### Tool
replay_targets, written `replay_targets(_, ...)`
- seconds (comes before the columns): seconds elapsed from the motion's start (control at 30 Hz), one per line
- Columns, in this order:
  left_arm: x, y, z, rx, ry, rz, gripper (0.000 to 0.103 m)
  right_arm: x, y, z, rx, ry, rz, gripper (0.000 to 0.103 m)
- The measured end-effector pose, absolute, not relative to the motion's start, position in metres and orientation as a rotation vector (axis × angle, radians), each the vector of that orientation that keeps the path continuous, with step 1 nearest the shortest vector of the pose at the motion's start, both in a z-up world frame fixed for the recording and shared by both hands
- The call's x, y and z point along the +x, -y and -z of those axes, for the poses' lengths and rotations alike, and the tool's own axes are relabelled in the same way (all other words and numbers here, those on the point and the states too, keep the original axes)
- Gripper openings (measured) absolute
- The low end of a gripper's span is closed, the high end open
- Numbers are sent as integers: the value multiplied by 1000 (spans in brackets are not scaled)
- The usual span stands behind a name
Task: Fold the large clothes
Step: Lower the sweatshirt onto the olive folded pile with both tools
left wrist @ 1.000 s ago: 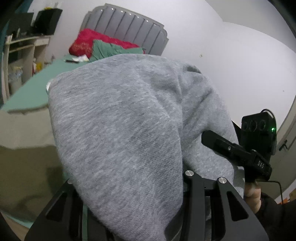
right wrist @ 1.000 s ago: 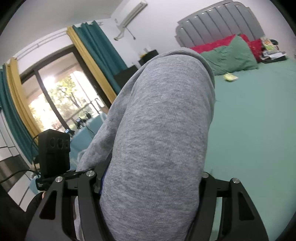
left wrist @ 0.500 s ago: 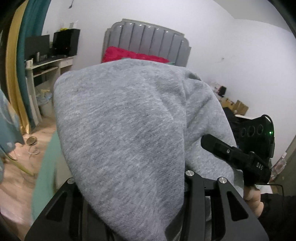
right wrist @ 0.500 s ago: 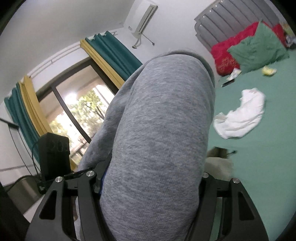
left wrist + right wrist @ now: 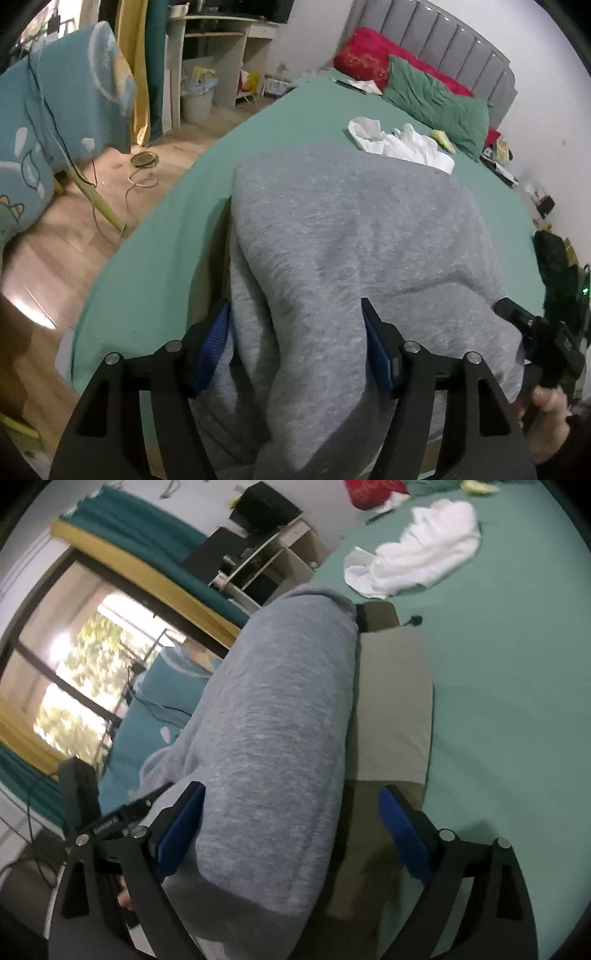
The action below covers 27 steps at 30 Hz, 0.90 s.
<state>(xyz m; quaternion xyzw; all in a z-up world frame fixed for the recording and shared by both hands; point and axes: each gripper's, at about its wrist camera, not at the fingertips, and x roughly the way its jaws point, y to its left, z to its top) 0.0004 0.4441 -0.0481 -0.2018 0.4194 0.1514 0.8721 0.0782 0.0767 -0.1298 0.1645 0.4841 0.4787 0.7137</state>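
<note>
A large grey sweatshirt (image 5: 351, 229) lies bunched on the green bed sheet (image 5: 166, 258). Its near edge runs between the fingers of my left gripper (image 5: 293, 306), whose jaws are opening; the blue pads show on both sides of the cloth. In the right wrist view the same grey sweatshirt (image 5: 280, 709) forms a thick roll inside my right gripper (image 5: 291, 790). Those jaws are opening too, with a clear gap at the right pad. A folded beige garment (image 5: 395, 709) lies under and beside the roll. The right gripper (image 5: 543, 339) shows at the left wrist view's right edge.
A crumpled white garment (image 5: 402, 142) lies farther up the bed, with a green pillow (image 5: 432, 99) and a red pillow (image 5: 365, 48) at the grey headboard. Left of the bed are wooden floor with a cable (image 5: 140, 177), blue patterned fabric (image 5: 55, 110) and a desk (image 5: 221, 37).
Both grippers came down from mid-air with the grey sweatshirt and now tilt toward the bed. Their jaws have spread wide, baring the blue pads, and the cloth rests on the sheet.
</note>
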Motion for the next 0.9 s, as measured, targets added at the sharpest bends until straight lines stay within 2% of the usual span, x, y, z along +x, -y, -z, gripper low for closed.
replay_targets(0.23, 34, -411, 37, -214, -918, -424, 71, 75, -78, 107, 152, -998, -986, 93)
replay_targets(0.7, 11, -431, 51, -431, -880, -367, 71, 73, -100, 113, 186, -1044, -996, 93)
replay_targets(0.9, -8, -404, 48, -328, -807, -415, 71, 63, -98, 117, 175, -1037, -1008, 93)
